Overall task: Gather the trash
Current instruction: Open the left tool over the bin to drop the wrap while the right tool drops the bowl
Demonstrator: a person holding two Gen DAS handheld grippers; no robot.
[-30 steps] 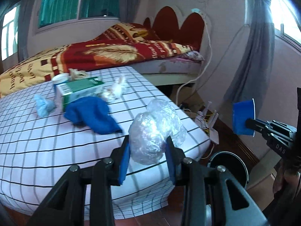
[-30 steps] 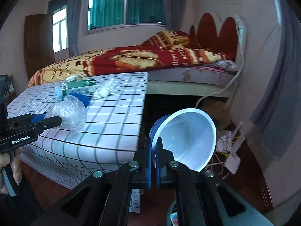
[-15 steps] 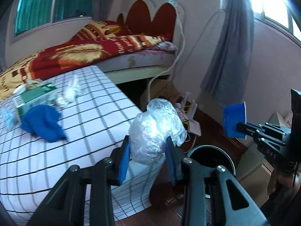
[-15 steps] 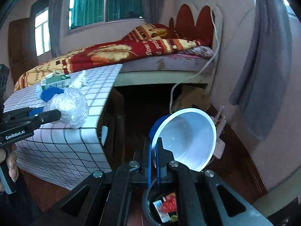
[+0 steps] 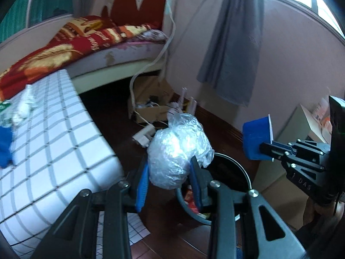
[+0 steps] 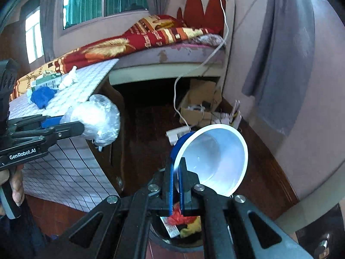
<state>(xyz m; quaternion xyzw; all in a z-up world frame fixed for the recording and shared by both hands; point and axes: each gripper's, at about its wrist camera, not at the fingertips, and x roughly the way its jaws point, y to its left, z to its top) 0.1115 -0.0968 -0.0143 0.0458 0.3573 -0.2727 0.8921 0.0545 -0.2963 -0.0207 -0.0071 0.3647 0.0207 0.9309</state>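
Crumpled clear plastic bag (image 5: 177, 153) clamped between the blue pads of the left gripper (image 5: 170, 179), held in the air just above the round black trash bin (image 5: 241, 172) on the dark wooden floor (image 5: 120, 133). Seen from the right wrist camera too, same bag (image 6: 97, 118) sticking out past the left gripper (image 6: 71, 127), off the near edge of the checked table. Blue cup with white inside (image 6: 212, 157) pinched by its rim in the right gripper (image 6: 176, 185), pads tight together on the thin wall, mouth tilted toward the camera, over the bin (image 6: 179, 235). Inside the bin, red and yellow wrappers (image 6: 183, 218) plus a silvery scrap. Same cup (image 5: 257, 139) visible side-on at the right of the left wrist view, held by the right gripper (image 5: 267, 149). Left on the white checked tablecloth (image 6: 71, 95): blue cloth (image 6: 42, 96), green carton (image 6: 46, 81), crumpled white tissue (image 6: 69, 78). Farther back, bed with red and gold blanket (image 6: 133, 43) and red headboard (image 6: 204, 6). Cardboard box with cables (image 6: 200, 101) on the floor at the far wall, grey curtain (image 6: 282, 54) at the right.
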